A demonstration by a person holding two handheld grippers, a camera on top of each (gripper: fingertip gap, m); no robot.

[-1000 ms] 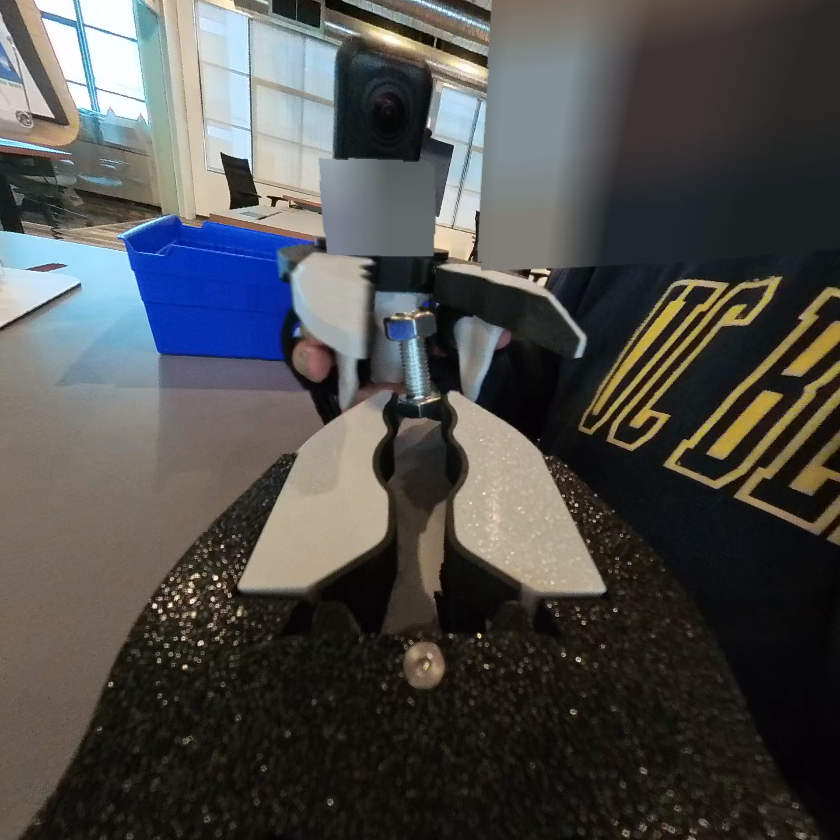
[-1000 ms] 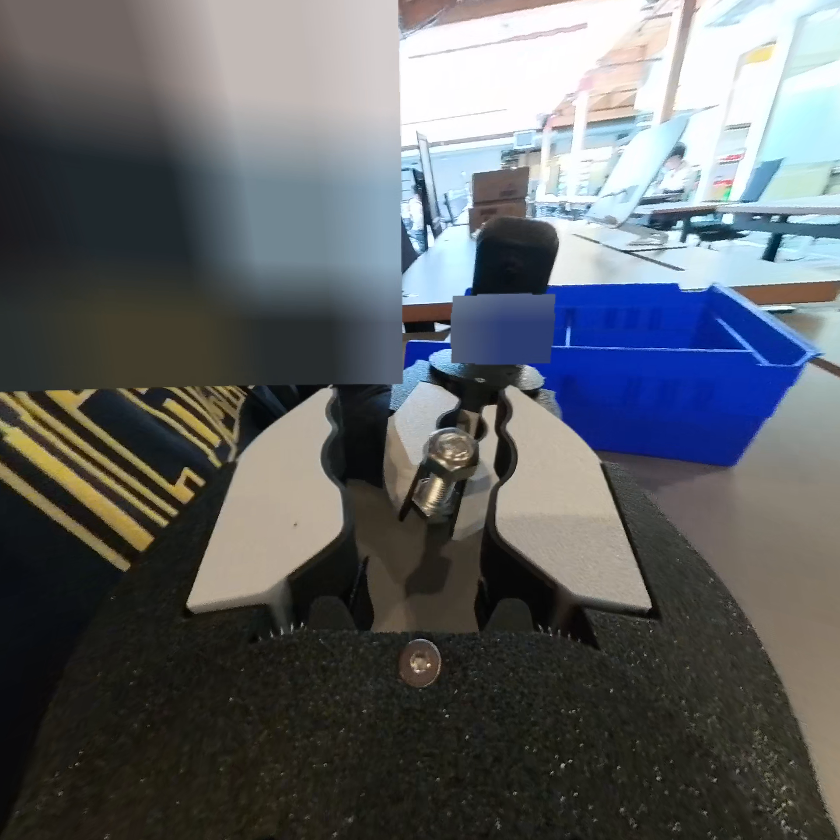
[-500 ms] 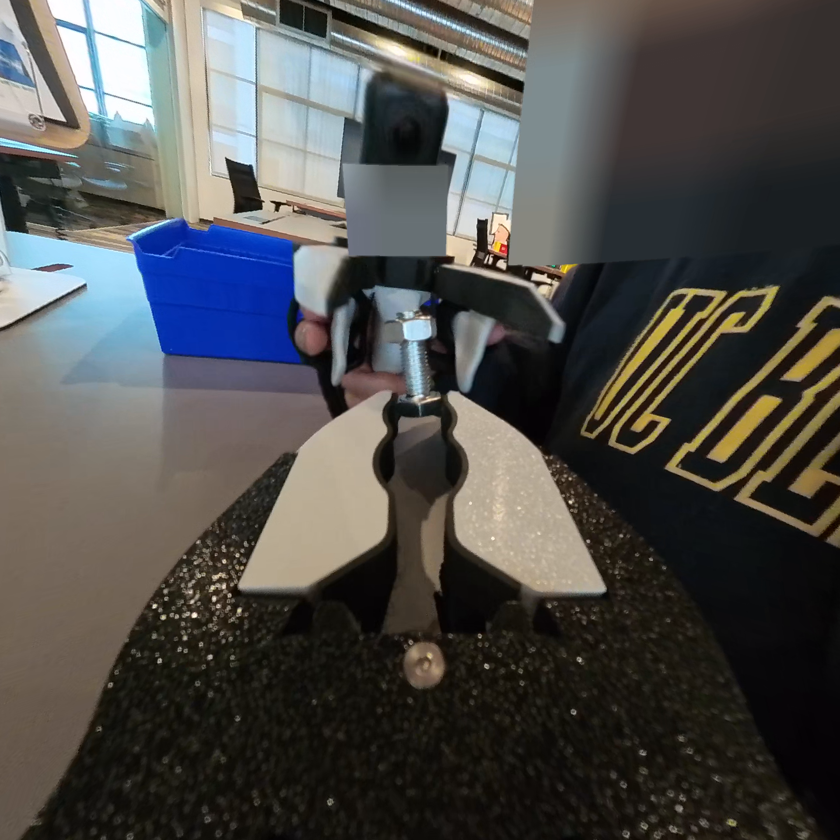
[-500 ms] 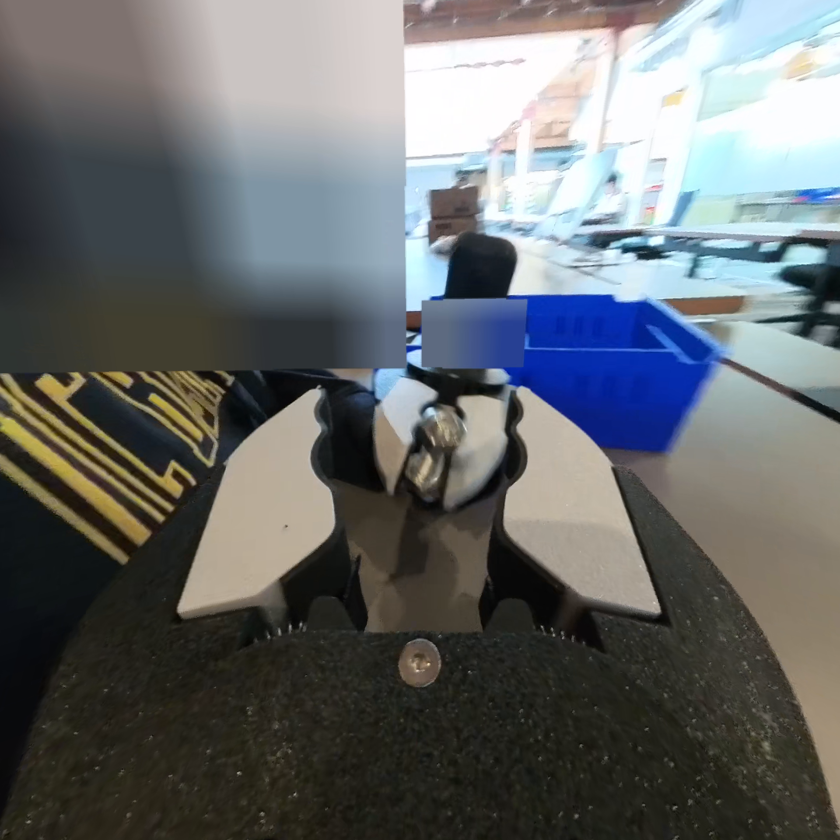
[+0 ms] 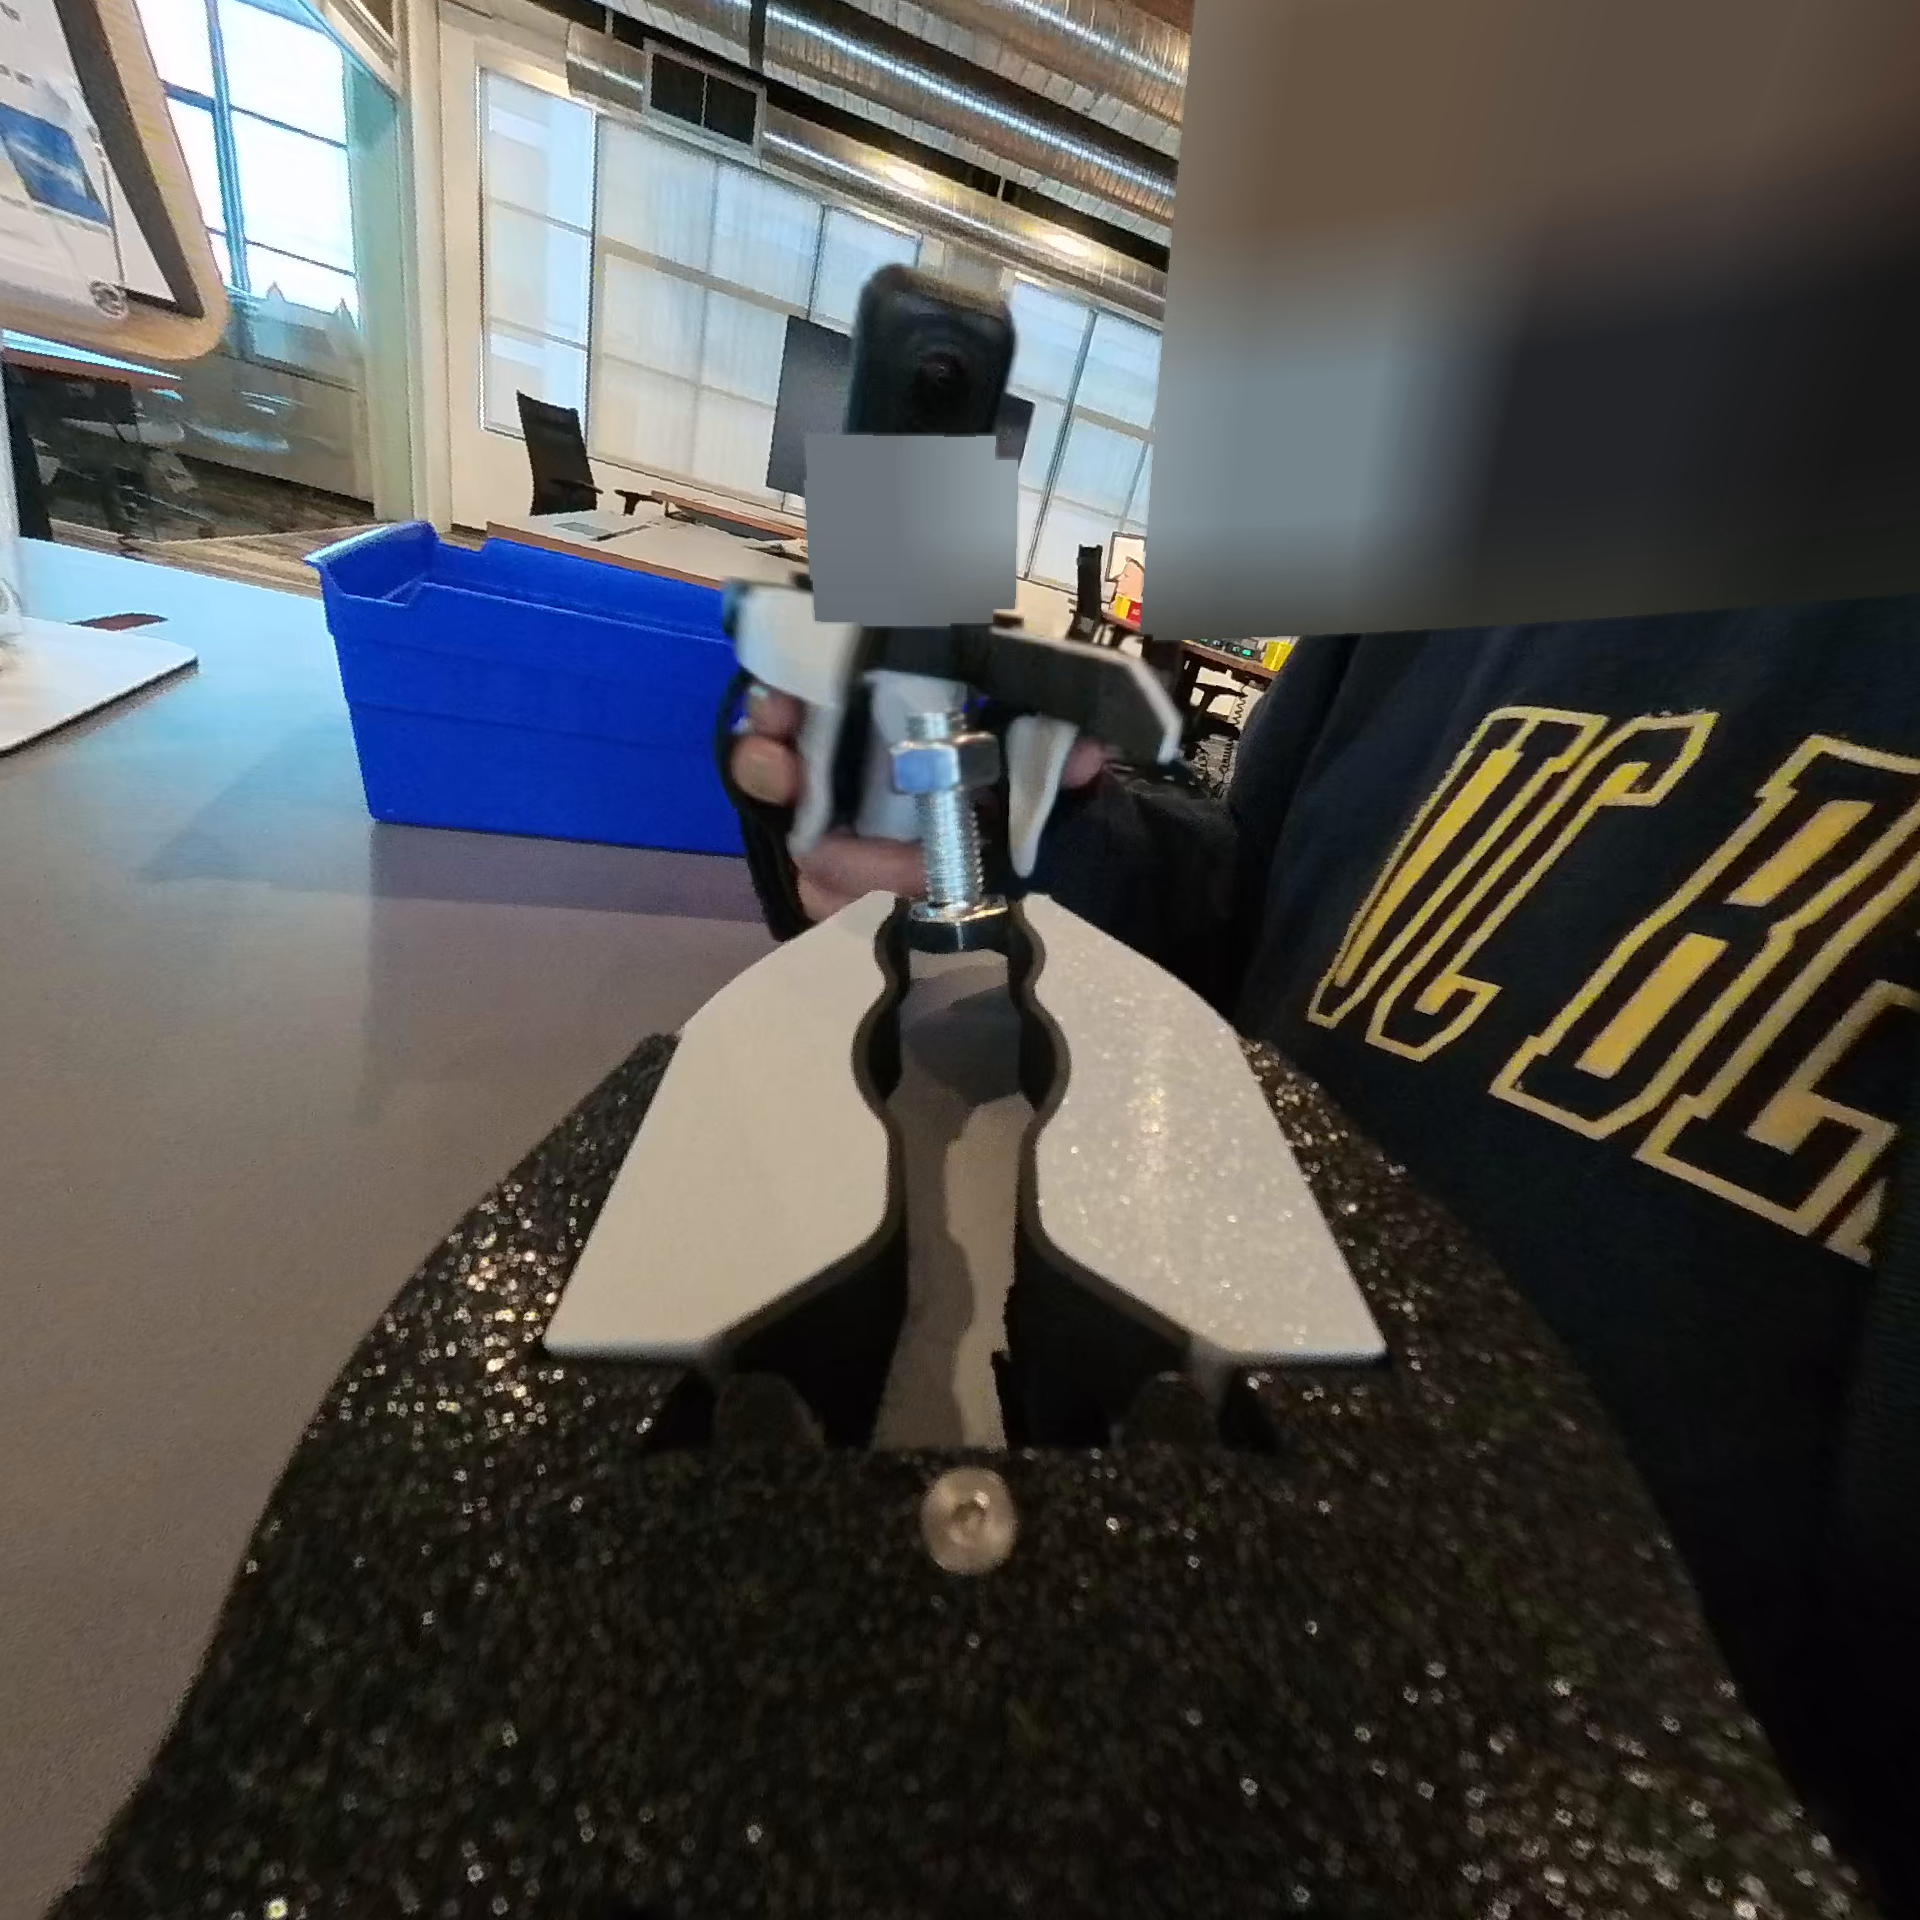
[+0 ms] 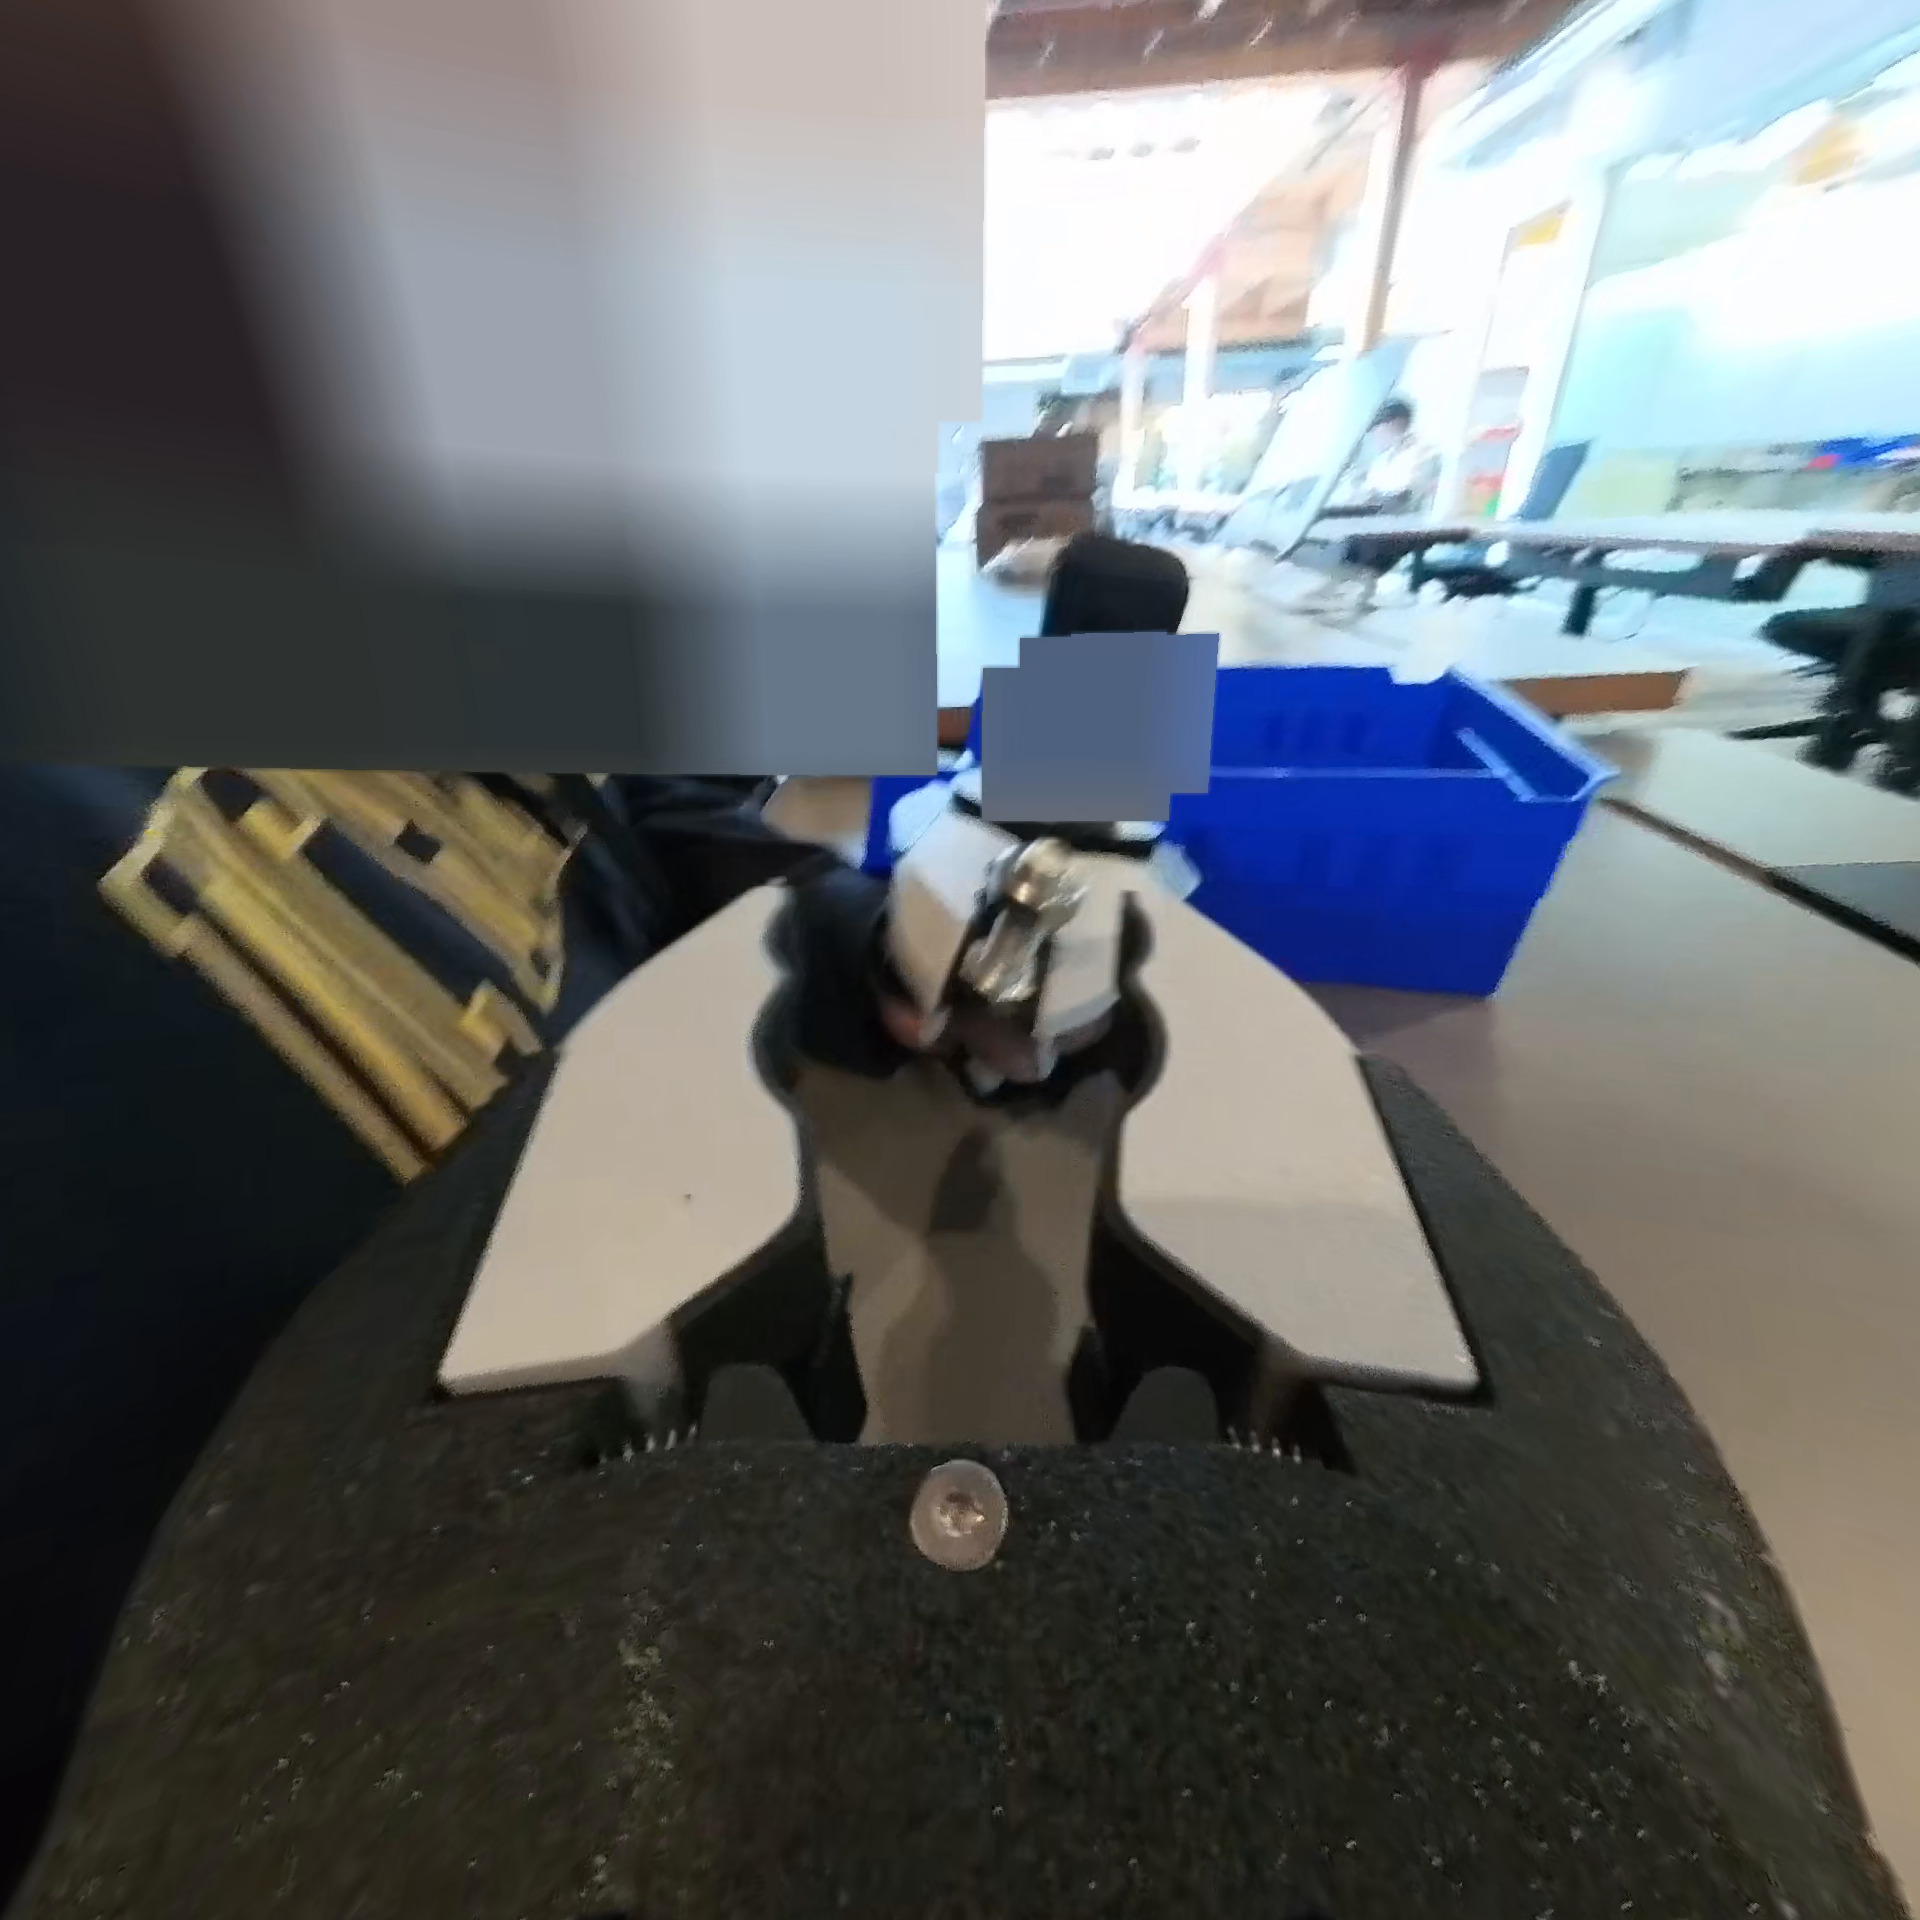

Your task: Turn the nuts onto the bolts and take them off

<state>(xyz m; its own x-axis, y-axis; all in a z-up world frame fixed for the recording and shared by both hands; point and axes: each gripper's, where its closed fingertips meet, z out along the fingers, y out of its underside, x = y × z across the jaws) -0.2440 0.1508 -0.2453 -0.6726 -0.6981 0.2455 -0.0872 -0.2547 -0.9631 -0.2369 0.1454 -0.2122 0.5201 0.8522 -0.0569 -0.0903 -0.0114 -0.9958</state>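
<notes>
My left gripper (image 5: 956, 914) is shut on a hex nut (image 5: 954, 933) at its fingertips. A silver bolt (image 5: 948, 831) stands up out of the nut, head on top. My right gripper (image 5: 920, 821) faces it from beyond, open, with a white finger on each side of the bolt head and not touching it. In the right wrist view, which is blurred, my right gripper (image 6: 956, 925) is wide open. The bolt (image 6: 1023, 914) sits tilted just beyond its tips, held up by the left gripper (image 6: 997, 997).
A blue plastic bin (image 5: 540, 707) stands on the grey table (image 5: 260, 1039) behind the grippers; it also shows in the right wrist view (image 6: 1403, 852). The person's dark sweatshirt (image 5: 1558, 1039) is close on one side. A white flat object (image 5: 83, 675) lies far left. Left tips to right tips: about 4 centimeters.
My right gripper has stayed open and drawn back a little from the bolt head, swinging as it went. My left gripper has kept its hold on the nut.
</notes>
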